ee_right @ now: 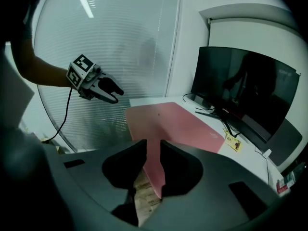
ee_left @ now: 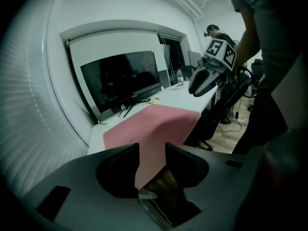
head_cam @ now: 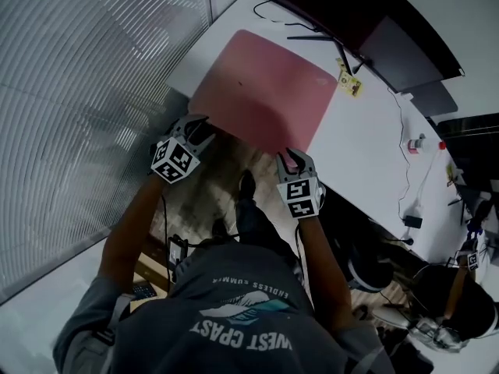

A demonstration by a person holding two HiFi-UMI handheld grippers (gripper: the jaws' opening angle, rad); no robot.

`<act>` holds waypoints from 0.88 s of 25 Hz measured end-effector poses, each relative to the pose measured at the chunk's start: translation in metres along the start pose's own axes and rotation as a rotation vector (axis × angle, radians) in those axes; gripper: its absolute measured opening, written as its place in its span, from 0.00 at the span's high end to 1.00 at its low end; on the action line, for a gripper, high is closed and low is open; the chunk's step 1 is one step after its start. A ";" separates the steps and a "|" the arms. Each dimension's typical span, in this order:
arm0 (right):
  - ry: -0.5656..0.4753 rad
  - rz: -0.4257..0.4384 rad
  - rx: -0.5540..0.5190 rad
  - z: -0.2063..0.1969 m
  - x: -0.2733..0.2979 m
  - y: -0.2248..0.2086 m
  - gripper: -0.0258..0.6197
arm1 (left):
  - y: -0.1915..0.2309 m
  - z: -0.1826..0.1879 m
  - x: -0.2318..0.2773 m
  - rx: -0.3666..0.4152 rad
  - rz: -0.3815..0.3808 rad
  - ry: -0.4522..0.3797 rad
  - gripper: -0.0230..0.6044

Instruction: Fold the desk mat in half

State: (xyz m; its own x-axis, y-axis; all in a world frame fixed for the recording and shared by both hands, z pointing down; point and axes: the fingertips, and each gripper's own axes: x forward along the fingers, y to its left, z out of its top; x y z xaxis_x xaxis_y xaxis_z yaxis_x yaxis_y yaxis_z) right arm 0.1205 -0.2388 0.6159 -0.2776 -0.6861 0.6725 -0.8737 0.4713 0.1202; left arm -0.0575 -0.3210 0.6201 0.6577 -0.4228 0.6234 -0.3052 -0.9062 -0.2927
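Dim, cool light; fisheye warp, black vignette; shadow darkens near edge of desk mat (head_cam: 265, 84).

grey printed t-shirt (head_cam: 234, 322); black-and-white marker cubes (head_cam: 173, 160) on left gripper (head_cam: 204, 128) and right gripper (head_cam: 295, 158)

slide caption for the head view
Left gripper and right gripper open at the near edge of a pink desk mat

Desk mat (head_cam: 261, 92) on desk (head_cam: 366, 154), monitor (head_cam: 347, 14) behind it
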 end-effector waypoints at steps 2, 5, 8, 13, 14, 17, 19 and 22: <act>0.033 0.013 -0.028 -0.012 0.012 0.004 0.76 | -0.004 -0.010 0.013 0.034 -0.007 0.033 0.63; 0.087 0.026 -0.073 -0.028 0.025 0.008 0.69 | -0.008 -0.024 0.030 0.071 -0.001 0.081 0.53; 0.133 0.032 -0.118 -0.044 0.036 0.013 0.62 | -0.008 -0.040 0.043 0.100 0.030 0.126 0.41; 0.201 0.021 -0.223 -0.069 0.054 0.016 0.57 | -0.012 -0.061 0.062 0.153 0.058 0.180 0.39; 0.215 0.013 -0.248 -0.074 0.058 0.016 0.57 | -0.014 -0.065 0.065 0.162 0.061 0.189 0.39; 0.249 -0.011 -0.308 -0.088 0.067 0.014 0.57 | -0.018 -0.076 0.076 0.179 0.078 0.207 0.39; 0.268 -0.024 -0.346 -0.096 0.073 0.012 0.57 | -0.020 -0.082 0.084 0.184 0.088 0.217 0.39; 0.297 -0.032 -0.407 -0.104 0.078 0.011 0.58 | -0.019 -0.088 0.089 0.192 0.113 0.229 0.46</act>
State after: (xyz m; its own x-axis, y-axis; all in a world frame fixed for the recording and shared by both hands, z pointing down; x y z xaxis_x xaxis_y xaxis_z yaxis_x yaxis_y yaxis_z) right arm 0.1307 -0.2300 0.7455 -0.0761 -0.5438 0.8358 -0.6370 0.6714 0.3788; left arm -0.0538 -0.3419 0.7450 0.4479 -0.5303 0.7199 -0.2178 -0.8456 -0.4874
